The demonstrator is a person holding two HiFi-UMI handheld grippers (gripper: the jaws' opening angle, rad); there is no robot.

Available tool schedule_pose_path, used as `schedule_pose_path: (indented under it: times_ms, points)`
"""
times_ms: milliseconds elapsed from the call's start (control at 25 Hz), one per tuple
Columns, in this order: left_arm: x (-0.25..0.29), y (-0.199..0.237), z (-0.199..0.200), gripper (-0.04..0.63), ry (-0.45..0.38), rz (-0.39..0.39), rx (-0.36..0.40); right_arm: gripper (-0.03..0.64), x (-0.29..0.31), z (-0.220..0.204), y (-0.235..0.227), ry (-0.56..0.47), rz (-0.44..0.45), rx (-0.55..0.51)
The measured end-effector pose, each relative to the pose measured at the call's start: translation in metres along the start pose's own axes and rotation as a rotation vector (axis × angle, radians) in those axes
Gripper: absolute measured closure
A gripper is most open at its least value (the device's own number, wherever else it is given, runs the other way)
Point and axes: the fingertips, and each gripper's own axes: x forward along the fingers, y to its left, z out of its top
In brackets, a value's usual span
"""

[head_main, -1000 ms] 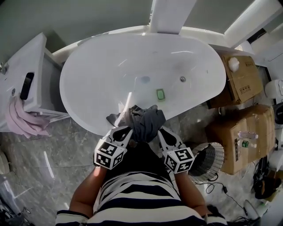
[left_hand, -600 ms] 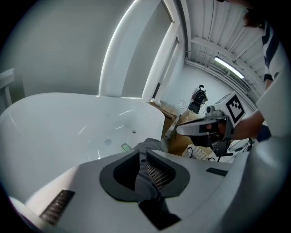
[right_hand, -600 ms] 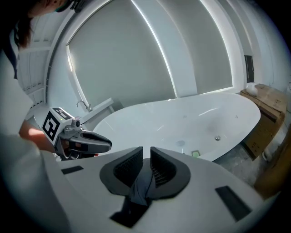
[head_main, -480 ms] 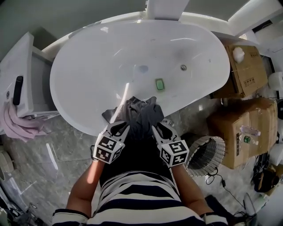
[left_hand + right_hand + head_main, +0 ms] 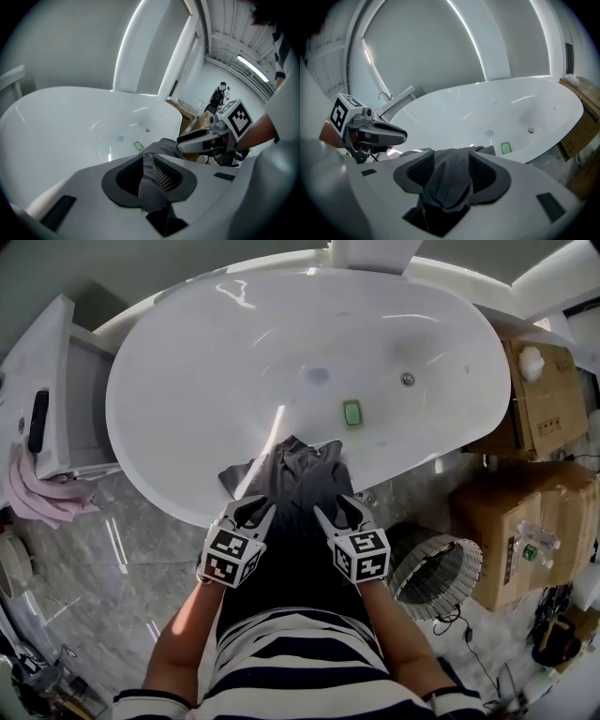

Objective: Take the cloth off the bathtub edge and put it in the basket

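A dark grey cloth (image 5: 305, 474) lies draped over the near rim of the white bathtub (image 5: 178, 498). My left gripper (image 5: 254, 509) and right gripper (image 5: 336, 508) stand side by side at its near end. In the left gripper view a thin fold of cloth (image 5: 152, 187) runs between the jaws of the left gripper (image 5: 151, 172), which have just been opening a little; one mesh pad shows bare beside the fold. In the right gripper view the jaws of the right gripper (image 5: 450, 174) have just been opening wide, and the bunched cloth (image 5: 449, 185) sits loose between them.
A round wicker basket (image 5: 436, 573) stands on the floor right of my right gripper. Cardboard boxes (image 5: 530, 531) are stacked beyond it. A small green thing (image 5: 352, 413) lies in the tub. A pink towel (image 5: 37, 498) hangs off a white unit at the left.
Both grippers have sunk toward the tub rim with the cloth. The cloth, bunched up before, now lies flatter over the rim. The right jaws have spread apart.
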Motion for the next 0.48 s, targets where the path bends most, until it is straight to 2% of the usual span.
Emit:
schedule_pose_path:
  times_ms: [160,480]
  points:
    - [0.001,0.003,-0.002,0.526,0.005,0.031,-0.015,0.343,0.011,-0.004,-0.016,0.020,-0.040,0.016]
    - [-0.009,0.020,-0.009,0.525,0.006,0.091,-0.067,0.304,0.030,-0.015,-0.018,0.075,-0.034,0.096]
